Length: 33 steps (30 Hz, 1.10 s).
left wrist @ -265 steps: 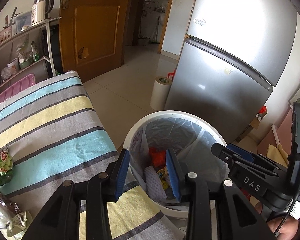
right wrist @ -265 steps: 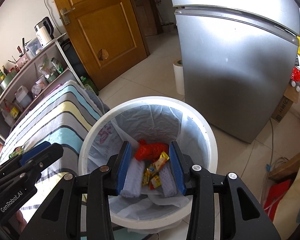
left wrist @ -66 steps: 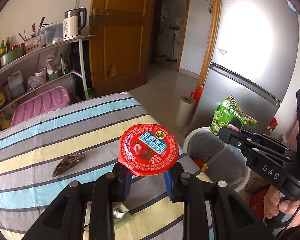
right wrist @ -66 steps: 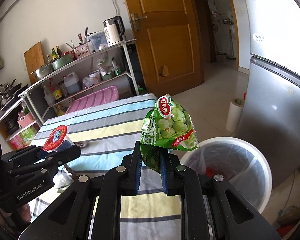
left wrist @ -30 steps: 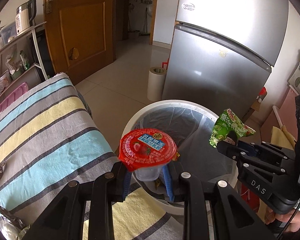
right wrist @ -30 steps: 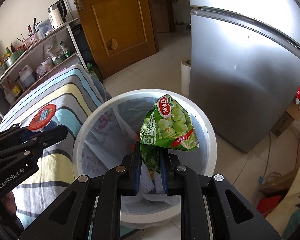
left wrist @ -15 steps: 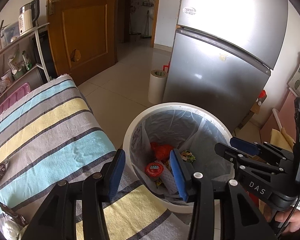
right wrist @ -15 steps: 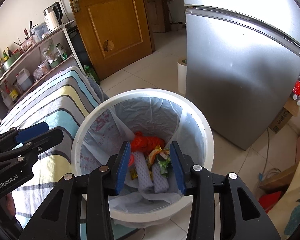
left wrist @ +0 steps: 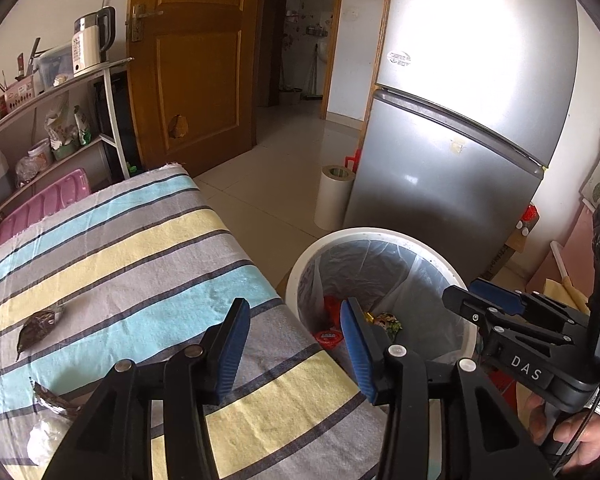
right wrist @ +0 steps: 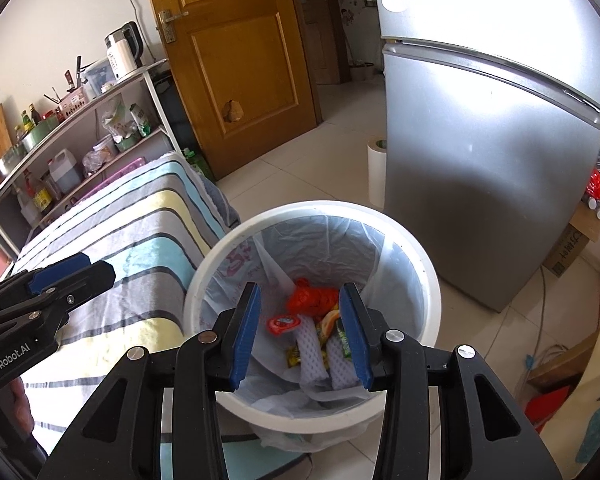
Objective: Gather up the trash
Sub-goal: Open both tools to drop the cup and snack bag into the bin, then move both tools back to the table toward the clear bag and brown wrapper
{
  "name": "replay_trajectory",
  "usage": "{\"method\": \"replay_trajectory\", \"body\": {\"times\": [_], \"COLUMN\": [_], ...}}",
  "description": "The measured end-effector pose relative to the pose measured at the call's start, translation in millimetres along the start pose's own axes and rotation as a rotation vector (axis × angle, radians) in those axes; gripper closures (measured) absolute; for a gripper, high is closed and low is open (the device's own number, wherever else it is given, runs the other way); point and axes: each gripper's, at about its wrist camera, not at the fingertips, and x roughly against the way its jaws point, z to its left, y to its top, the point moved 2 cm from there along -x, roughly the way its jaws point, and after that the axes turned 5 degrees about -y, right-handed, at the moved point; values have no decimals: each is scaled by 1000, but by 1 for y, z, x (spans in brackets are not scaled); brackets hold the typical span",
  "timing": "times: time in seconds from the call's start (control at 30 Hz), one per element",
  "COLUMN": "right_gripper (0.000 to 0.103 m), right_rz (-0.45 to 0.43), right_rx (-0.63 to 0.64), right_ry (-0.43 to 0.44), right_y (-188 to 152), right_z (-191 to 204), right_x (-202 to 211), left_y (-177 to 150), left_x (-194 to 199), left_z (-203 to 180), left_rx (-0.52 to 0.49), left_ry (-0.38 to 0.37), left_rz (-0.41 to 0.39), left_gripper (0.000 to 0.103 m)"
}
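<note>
Both drops made into the bin; remaining trash lies left of the left hand-held gripper, on the striped desk.

The white lined bin (right wrist: 428, 264) is seen on the floor just beside the desk (left wrist: 140, 248) edge, with the red-lidded cup (right wrist: 283, 324) and green snack bag (right wrist: 341, 339) lying inside among other wrappers. The left hand-held gripper (left wrist: 292, 344) is held over the desk corner by the bin rim, the right hand-held gripper (right wrist: 299, 332) over the bin mouth; the jaws of both have just been opening, are spread, and nothing is between them. A dark brown wrapper (left wrist: 36, 327) is left well apart to the left, its long axis slanted toward the far desk edge; the left one is judged nearer. Crumpled bits (left wrist: 46, 438) are seen at the near-left edge.
</note>
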Motion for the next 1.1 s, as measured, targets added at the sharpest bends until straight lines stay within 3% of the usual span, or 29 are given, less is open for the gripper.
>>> {"method": "replay_trajectory", "body": {"times": [0.37, 0.47, 1.1], "right_gripper": [60, 49, 49], "right_rz": [-40, -47, -27], "right_rx": [36, 43, 203], "right_ry": [76, 109, 246], "right_y": [-5, -7, -26], "right_z": [42, 56, 161], "right_x": [14, 15, 11], "left_y": [-21, -28, -91], "left_x": [52, 67, 133], "left_z": [43, 57, 174], "left_rx": [68, 78, 296], "left_ry": [89, 132, 252], "left_rz": [-79, -100, -132], "left_gripper": [55, 54, 51]}}
